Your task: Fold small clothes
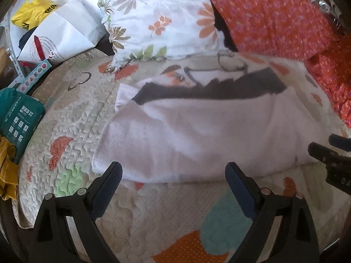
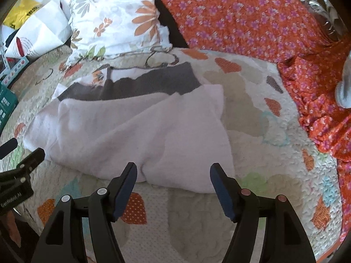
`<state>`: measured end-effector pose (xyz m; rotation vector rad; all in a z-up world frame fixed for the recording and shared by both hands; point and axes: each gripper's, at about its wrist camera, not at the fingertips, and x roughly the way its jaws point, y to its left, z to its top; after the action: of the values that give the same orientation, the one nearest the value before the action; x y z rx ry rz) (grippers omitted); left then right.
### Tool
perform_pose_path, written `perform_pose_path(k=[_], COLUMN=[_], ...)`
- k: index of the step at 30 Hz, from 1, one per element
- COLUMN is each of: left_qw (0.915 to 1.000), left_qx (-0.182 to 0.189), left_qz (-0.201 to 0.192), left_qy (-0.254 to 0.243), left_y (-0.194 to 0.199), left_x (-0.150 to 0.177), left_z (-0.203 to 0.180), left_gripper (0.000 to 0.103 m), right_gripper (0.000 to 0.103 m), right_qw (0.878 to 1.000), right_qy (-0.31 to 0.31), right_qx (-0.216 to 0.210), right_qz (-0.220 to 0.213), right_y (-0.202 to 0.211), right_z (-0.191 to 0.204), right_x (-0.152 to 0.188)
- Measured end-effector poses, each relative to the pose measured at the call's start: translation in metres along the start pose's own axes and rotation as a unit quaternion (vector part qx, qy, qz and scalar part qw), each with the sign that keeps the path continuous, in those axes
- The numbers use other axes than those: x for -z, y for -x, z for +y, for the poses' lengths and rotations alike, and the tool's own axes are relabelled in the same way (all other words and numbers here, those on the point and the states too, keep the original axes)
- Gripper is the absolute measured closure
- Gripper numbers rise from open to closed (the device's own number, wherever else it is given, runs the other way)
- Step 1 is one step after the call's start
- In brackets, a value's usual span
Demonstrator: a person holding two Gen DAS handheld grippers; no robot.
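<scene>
The white garment [image 1: 197,131] lies flat on the quilted bed [image 1: 72,118], long axis running left to right. Both the left tongs [image 1: 174,175] and right tongs [image 2: 173,176] hover spread and empty at its near edge, about equally close.

The black left gripper [image 2: 15,153], seen at the left edge of the right wrist view, has small white letters on its body. They look like "GenRobot-AI". In the left wrist view the black right gripper [image 1: 329,146] has pale letters that look like "DA", cut off at the edge.

The white paper bag [image 1: 59,35] has a curly dark word that ends in "i"; the other letters are hidden. The yellow bag [image 1: 33,11] has black letters, too bent to read. The green pack [image 1: 17,114] has little white signs, too small to read.
</scene>
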<state>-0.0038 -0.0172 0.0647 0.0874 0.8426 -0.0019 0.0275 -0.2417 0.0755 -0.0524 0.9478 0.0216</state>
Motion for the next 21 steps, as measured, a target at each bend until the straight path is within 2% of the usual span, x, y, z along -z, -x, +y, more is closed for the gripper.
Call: perform_pose_path(k=[6, 11, 21], left_qw=[0.9992, 0.9979, 0.9971], left_qx=[0.005, 0.011, 0.011], left_qz=[0.037, 0.06, 0.07], left_qy=[0.013, 0.024, 0.027], left_y=[-0.016, -0.024, -0.026], left_x=[0.007, 0.01, 0.012], left_z=[0.007, 0.013, 0.014], left_gripper=[0.009, 0.009, 0.009], right_gripper=[0.029, 0.027, 0.026], right_qw=[0.999, 0.999, 0.999], right_qy=[0.018, 0.045, 0.043], right_qx=[-0.016, -0.016, -0.018], right_qz=[0.022, 0.019, 0.027], right_y=[-0.016, -0.018, -0.021], right_z=[0.021, 0.038, 0.037], right_x=[-0.005, -0.005, -0.003])
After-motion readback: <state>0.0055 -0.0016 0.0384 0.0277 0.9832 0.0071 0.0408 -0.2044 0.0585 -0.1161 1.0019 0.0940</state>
